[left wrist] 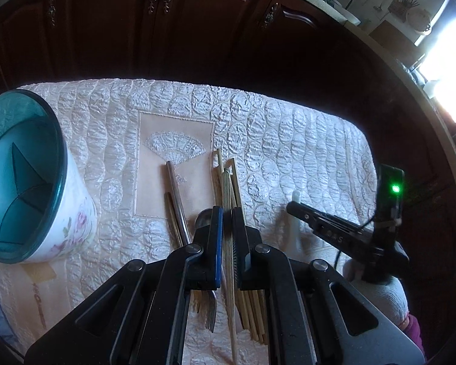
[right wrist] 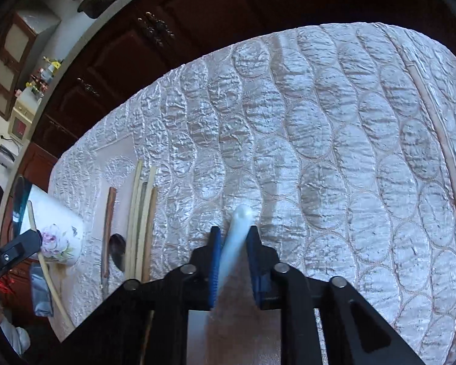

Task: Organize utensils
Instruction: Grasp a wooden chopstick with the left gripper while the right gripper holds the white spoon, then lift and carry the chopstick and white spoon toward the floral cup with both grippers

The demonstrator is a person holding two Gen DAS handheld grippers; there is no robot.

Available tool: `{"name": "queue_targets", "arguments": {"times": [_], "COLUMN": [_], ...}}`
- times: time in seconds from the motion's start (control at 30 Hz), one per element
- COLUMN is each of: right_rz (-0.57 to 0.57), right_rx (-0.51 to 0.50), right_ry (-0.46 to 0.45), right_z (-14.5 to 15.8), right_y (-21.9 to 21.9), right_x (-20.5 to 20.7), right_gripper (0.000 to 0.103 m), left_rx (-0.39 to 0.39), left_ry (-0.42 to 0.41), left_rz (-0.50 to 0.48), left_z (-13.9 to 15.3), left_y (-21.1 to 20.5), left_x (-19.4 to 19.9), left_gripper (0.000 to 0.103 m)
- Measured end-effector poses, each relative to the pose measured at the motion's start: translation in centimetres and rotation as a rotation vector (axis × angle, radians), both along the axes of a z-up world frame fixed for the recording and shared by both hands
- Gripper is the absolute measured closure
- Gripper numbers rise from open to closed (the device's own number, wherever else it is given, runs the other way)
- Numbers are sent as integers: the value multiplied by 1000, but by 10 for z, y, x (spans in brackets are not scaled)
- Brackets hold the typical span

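We pinch one chopstick (left wrist: 228,261) in our left hand-held gripper (left wrist: 227,213) above the bench (left wrist: 304,140); our right hand-held gripper (right wrist: 233,234) clamps a white utensil handle (right wrist: 237,237).

Quilted tablecloth (left wrist: 288,140), dark cabinets (left wrist: 197,30)

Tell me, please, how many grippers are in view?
2. The left gripper is over the utensil pile, clamped on a chopstick; the right gripper is to its right over the cloth, holding a white utensil.
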State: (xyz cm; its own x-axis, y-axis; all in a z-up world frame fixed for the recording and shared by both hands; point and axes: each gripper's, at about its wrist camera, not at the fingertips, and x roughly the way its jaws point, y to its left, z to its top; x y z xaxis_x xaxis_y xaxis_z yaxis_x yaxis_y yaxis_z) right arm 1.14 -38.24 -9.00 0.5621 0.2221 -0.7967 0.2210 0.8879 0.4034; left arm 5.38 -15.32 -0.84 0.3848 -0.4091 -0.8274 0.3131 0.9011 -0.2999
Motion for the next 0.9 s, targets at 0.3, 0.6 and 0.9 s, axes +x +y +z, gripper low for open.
{"name": "queue_targets", "arguments": {"times": [0.3, 0.6, 0.9], "right_rz": [59, 112, 160], "right_rx": [-18, -77, -92], "right_ry": [-154, -256, -321], "right_z": [67, 120, 155], "right_y": [9, 30, 56], "right_x": [-48, -68, -59], "right_gripper": [96, 96, 96], "left_rx": [-58, -120, -151], "left_ry": [-55, -139, -248], "left_rz": [-48, -47, 6], "left_z": [38, 85, 144], "left_y": [17, 43, 81], "left_x": [-25, -45, -45], "left_gripper": [99, 99, 99]}}
